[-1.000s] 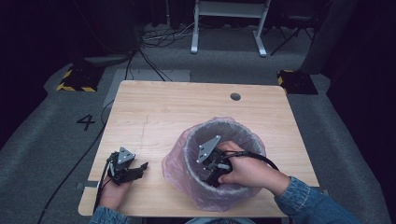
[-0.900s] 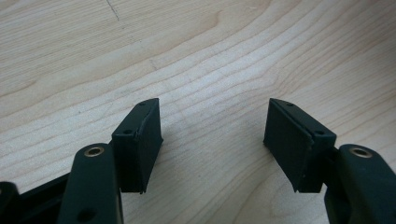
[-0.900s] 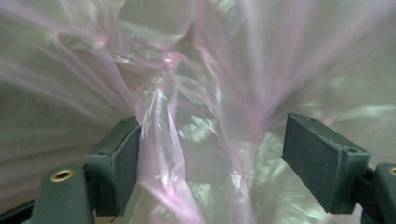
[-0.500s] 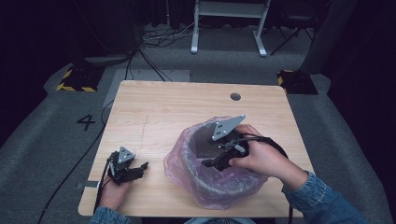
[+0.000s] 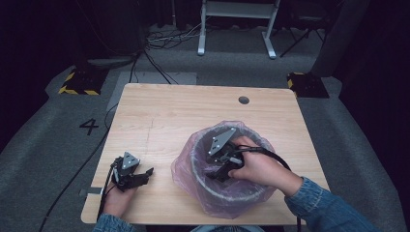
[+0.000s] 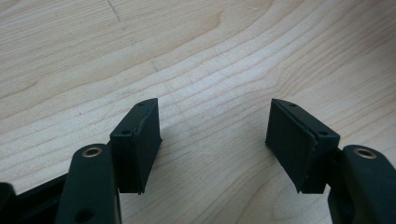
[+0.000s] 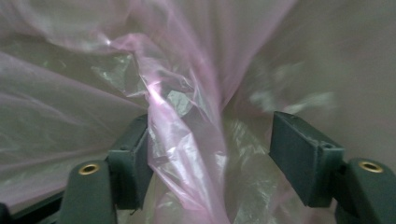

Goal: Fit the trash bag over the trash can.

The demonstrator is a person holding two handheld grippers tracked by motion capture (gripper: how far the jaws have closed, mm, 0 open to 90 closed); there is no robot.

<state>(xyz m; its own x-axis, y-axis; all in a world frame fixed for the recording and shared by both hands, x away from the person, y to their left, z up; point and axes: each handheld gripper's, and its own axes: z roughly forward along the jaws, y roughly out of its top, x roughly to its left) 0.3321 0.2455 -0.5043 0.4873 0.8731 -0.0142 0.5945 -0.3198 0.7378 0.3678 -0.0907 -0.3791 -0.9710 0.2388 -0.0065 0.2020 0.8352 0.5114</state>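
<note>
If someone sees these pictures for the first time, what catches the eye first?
The bin with its pink bag, near the table's front right edge, stands out. The right tongs reach inside it, jaws just closing with a fold of bag between them. The left tongs rest open at the front left.

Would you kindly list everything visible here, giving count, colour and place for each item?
Light wooden table: one, pale wood, centre of the high view.
Round grey bin: one, grey, on the table's near right part.
Thin pink plastic bag: one, translucent pink, lining the bin and folded over its rim.
Round cable hole: one, dark, far right of the tabletop.
White metal frame: one, white, on the floor beyond the table.
Left gripper: one, black, open, over bare wood at the near left.
Right gripper: one, black, inside the bin; jaws have just been closing, a bag fold between them.
</note>
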